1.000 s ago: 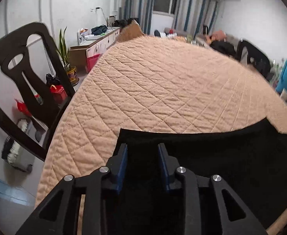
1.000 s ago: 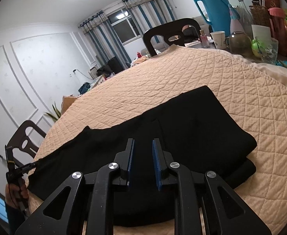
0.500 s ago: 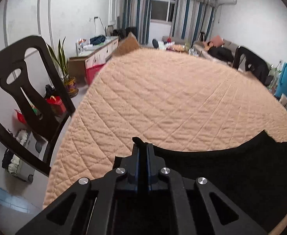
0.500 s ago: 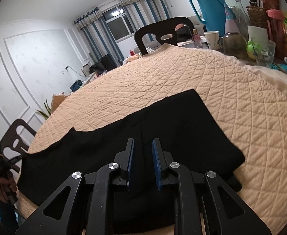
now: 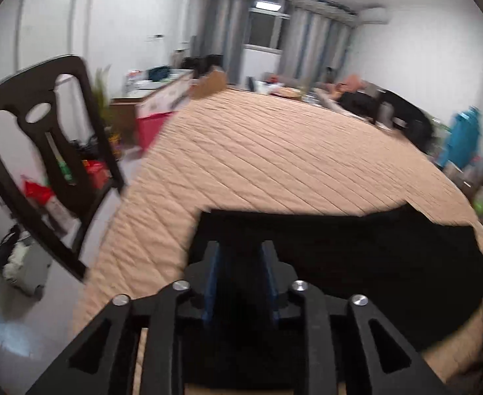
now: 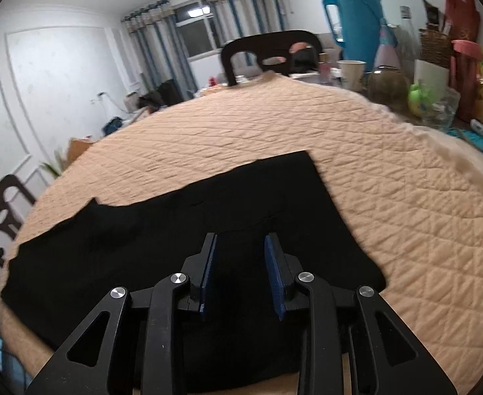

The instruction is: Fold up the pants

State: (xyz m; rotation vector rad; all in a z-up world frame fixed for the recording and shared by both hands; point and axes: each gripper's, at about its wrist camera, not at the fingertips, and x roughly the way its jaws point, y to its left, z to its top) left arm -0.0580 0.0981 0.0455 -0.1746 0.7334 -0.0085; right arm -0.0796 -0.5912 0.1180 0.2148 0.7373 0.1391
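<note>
quilted peach table cover (image 6: 389,197); dark chair (image 5: 40,151) at left edge; teal thermos (image 6: 356,16), paper cup (image 6: 350,74), wicker basket (image 6: 434,47) at far side.

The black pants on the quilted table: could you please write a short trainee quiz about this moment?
1. True or false: the black pants lie flat on the quilted cover.
2. What stands nearest the blue thermos? A) paper cup B) laptop C) shoe
3. Fill in: the right gripper has its jaws ____, with no cloth pinched.

Key: 1 true; 2 A, the paper cup; 3 open. The left gripper also shows a gap between its blue pads.
</note>
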